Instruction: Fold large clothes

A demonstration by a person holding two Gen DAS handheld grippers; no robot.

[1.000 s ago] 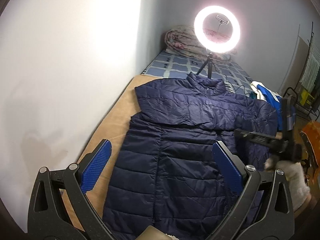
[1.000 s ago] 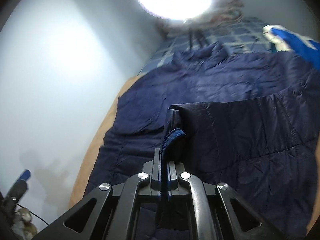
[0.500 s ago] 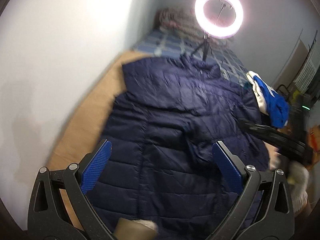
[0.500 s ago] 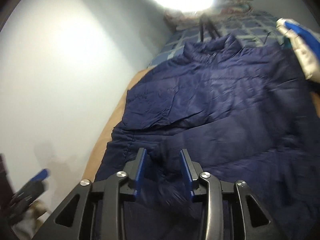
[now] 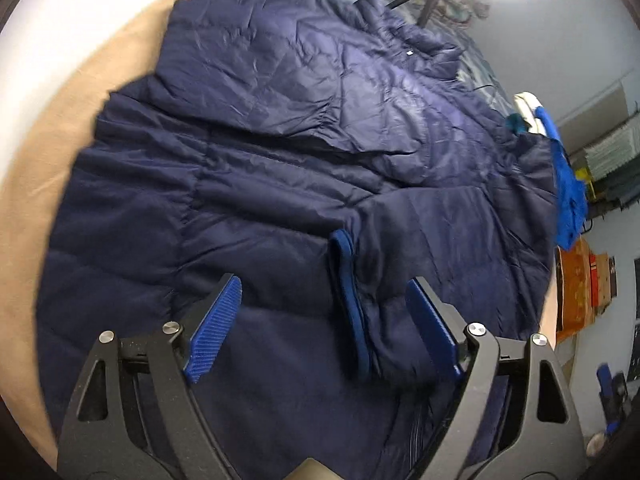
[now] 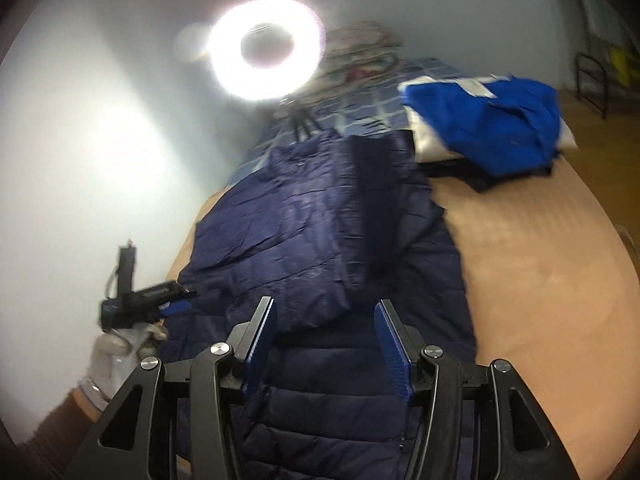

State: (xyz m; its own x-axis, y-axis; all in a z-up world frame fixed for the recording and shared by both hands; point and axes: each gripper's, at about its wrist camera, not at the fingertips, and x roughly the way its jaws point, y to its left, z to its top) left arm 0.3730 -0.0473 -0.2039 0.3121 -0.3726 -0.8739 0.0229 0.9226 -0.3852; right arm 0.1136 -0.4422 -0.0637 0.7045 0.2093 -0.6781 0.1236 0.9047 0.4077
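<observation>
A large navy quilted jacket lies flat on a tan surface, both sleeves folded in across its body. The right sleeve's blue-edged cuff lies between the fingers of my left gripper, which is open and empty just above the jacket. In the right wrist view the jacket stretches away from me. My right gripper is open and empty above the jacket's lower part. The left gripper shows at the left there, held by a gloved hand.
A bright ring light on a tripod stands beyond the collar, with a rolled blanket behind. A pile of blue and white clothes lies at the far right on the tan surface. A wall runs along the left.
My right gripper let go of the sleeve cuff, opened and drew back toward the hem. The sleeve now lies folded across the jacket. My left gripper moved down close over the cuff.
</observation>
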